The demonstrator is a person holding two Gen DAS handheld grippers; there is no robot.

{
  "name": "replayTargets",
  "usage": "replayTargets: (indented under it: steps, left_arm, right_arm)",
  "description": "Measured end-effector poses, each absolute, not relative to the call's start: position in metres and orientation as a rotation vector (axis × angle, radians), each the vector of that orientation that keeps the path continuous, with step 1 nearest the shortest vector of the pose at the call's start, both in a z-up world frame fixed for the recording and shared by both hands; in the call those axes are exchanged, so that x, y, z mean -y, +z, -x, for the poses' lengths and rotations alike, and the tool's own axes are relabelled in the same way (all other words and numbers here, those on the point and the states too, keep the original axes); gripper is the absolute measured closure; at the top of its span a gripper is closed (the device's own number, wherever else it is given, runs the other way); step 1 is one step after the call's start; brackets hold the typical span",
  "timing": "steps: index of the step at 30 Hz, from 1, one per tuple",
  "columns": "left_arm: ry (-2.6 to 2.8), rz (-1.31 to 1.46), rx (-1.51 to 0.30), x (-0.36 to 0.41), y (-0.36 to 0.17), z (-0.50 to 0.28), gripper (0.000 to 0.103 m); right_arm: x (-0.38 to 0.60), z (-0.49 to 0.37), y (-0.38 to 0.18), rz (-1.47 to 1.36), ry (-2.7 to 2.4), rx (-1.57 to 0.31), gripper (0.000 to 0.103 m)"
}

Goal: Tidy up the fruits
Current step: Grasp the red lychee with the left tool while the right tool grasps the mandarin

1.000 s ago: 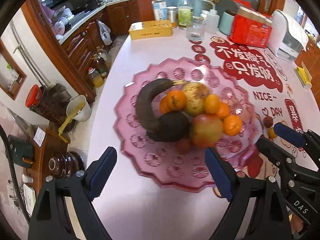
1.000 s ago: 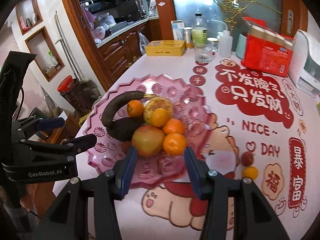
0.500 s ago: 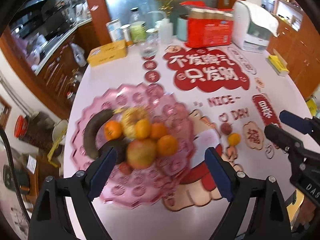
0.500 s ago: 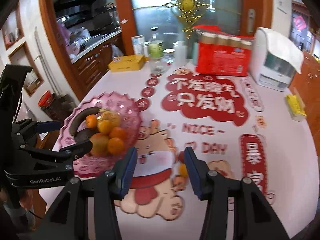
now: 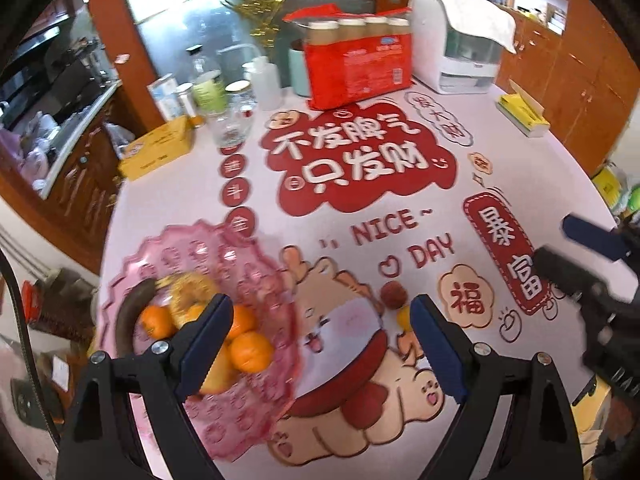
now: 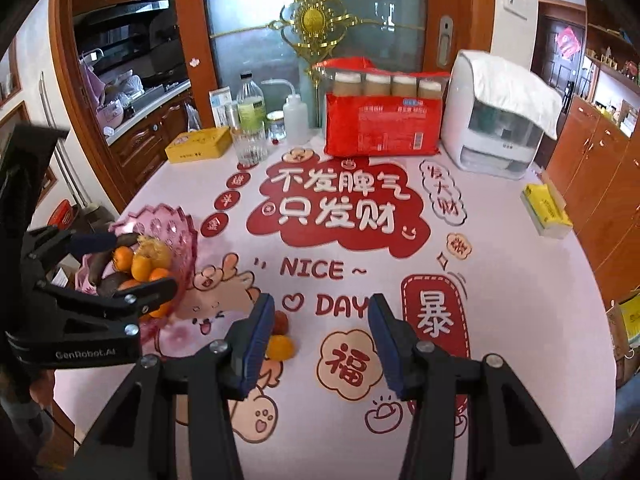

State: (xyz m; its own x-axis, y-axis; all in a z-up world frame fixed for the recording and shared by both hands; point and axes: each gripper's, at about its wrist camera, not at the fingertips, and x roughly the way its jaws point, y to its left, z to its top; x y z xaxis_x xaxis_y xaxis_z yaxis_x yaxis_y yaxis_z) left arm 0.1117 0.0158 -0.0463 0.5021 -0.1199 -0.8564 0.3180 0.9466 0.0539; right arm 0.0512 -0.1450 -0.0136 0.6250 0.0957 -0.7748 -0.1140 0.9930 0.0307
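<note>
- Lying loose on the printed tablecloth (image 6: 500,280): 1 small orange fruit (image 6: 280,347) touching 1 dark red fruit (image 6: 281,323), just beside the right gripper (image 6: 320,338)'s left finger, ahead of the left gripper (image 5: 320,344).
- Gaping wide, both grippers, holding nothing.
- Sitting left of both: pink plate (image 5: 256,412) heaped with oranges (image 5: 251,351) and a blackened banana (image 5: 127,316).
</note>
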Motion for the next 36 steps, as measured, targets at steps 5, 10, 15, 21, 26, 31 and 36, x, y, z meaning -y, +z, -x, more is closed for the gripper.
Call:
replayTargets:
  steps: [5,10,15,21,26,31,36]
  left_arm:
    - [-0.360,-0.251,-1.033,0.003,-0.074,-0.126,0.014]
    - [-0.405,-0.287,-1.054,0.005,-0.093,-0.139,0.014]
    - [-0.395,-0.294,-1.068,-0.001,-0.103,-0.148,0.014]
    - [-0.378,-0.280,-1.076,-0.005,-0.107,-0.152,0.014]
    - [-0.367,-0.280,-1.088,-0.003,-0.113,-0.152,0.014]
    - [-0.369,-0.288,-1.104,0.004,-0.120,-0.152,0.014]
    - [-0.377,-0.306,-1.117,0.020,-0.129,-0.151,0.014]
  right_arm:
    - [0.147,-0.058,-0.049,-0.009,0.158,-0.946,0.054]
    - [0.142,-0.066,-0.094,-0.023,0.193,-1.025,0.054]
    - [0.131,-0.072,-0.128,-0.036,0.237,-1.097,0.054]
    - [0.118,-0.082,-0.147,-0.052,0.284,-1.125,0.054]
    - [0.112,-0.091,-0.161,-0.050,0.295,-1.148,0.057]
    - [0.113,-0.091,-0.165,-0.090,0.339,-1.160,0.071]
    - [0.125,-0.089,-0.162,-0.092,0.293,-1.147,0.071]
